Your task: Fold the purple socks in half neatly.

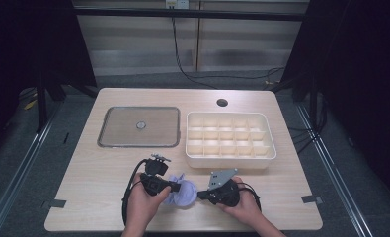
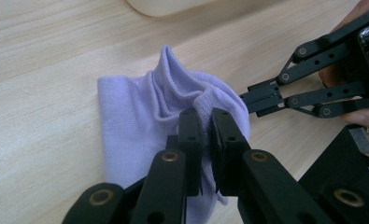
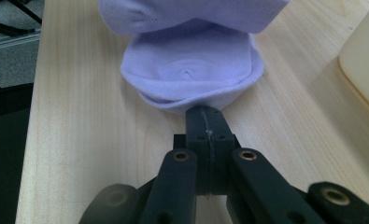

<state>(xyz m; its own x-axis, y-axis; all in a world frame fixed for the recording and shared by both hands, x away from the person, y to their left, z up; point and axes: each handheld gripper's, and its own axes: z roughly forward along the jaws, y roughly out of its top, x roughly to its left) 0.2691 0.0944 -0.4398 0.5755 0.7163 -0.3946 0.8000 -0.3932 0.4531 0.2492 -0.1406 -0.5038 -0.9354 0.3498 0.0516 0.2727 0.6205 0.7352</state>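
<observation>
A lilac sock (image 1: 182, 193) lies bunched on the wooden table (image 1: 98, 182) near its front edge, between my two grippers. My left gripper (image 1: 175, 187) comes at it from the left. In the left gripper view its jaws (image 2: 206, 123) are shut on a raised fold of the sock (image 2: 135, 116). My right gripper (image 1: 200, 195) points at the sock from the right. Its jaws (image 3: 205, 114) are pressed together, and their tips touch the rounded edge of the sock (image 3: 191, 74). I cannot tell whether any cloth is pinched there. The right gripper (image 2: 247, 100) also reaches the sock's far side in the left gripper view.
A cream box (image 1: 229, 160) with several compartments stands just behind the grippers on the right. A flat grey tray (image 1: 118, 128) lies at the back left. A round hole (image 1: 222, 102) is in the tabletop at the back. The table's front edge is close to both hands.
</observation>
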